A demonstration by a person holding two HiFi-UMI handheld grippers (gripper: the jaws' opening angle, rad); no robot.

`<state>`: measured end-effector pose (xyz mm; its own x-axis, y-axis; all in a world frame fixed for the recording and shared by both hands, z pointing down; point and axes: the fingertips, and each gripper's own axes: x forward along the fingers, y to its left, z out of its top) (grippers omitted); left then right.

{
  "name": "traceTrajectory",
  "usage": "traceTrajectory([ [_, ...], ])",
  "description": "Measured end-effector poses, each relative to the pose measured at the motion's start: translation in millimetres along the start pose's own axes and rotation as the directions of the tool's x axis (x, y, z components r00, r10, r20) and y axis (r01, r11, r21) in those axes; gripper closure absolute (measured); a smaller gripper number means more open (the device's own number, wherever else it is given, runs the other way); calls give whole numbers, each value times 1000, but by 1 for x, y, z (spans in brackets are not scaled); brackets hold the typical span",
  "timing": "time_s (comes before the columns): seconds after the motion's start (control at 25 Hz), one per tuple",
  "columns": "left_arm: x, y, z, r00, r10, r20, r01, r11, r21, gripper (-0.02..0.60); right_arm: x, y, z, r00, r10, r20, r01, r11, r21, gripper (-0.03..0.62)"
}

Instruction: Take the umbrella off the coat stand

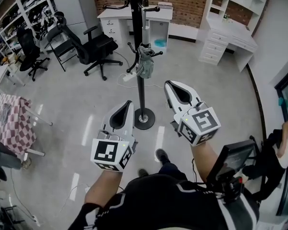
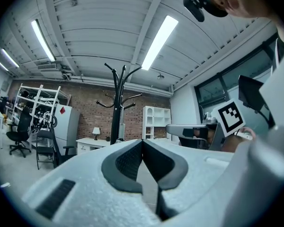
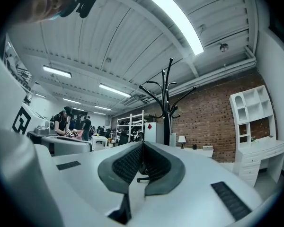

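Both grippers are held out low in front of the person, well short of the stand: left gripper (image 1: pixel 129 103) and right gripper (image 1: pixel 168 84), each pointing roughly at the coat stand (image 1: pixel 141 92). In both gripper views the fingers (image 2: pixel 128 162) are pressed together at the tips with nothing between them, same story on the right (image 3: pixel 127 164). So nothing is grabbed yet.

The umbrella (image 1: pixel 145 62) is a folded grey one hanging partway down the pole. It looks hooked on one of the lower pegs, though I can't make out whether it hangs by a strap or its handle.

Stuff I'd worry about:
- Closed fingers can't pinch anything. Going in like this would just poke the umbrella and set it swinging.
- That stand is a skinny pole on a small round base (image 1: pixel 144 119). Yanking the umbrella sideways instead of lifting it up off the peg could probably rock or tip the whole thing.
- Loose folded fabric is squishy, so a grab on the cloth alone may slide off. The firmer core seems the safer bet.
- A white cable (image 1: pixel 126 78) lies on the floor beside the stand, so it's a trip risk when stepping closer.
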<state>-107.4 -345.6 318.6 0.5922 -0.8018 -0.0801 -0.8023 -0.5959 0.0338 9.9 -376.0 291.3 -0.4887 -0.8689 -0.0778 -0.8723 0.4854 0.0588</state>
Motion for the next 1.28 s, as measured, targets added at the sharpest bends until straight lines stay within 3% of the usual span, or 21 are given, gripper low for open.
traceTrajectory([
  [0.68,107,37,2,996,86,-4,-86,996,21,571,120,-86,16,992,104,68,-101,994,-43,583],
  [0.8,120,46,1,994,112,-6,-112,993,25,571,149,-95,18,988,134,75,-130,990,-59,509],
  [1.28,141,82,-5,976,215,-29,-213,976,45,571,247,-131,21,987,125,101,-116,989,-93,496],
])
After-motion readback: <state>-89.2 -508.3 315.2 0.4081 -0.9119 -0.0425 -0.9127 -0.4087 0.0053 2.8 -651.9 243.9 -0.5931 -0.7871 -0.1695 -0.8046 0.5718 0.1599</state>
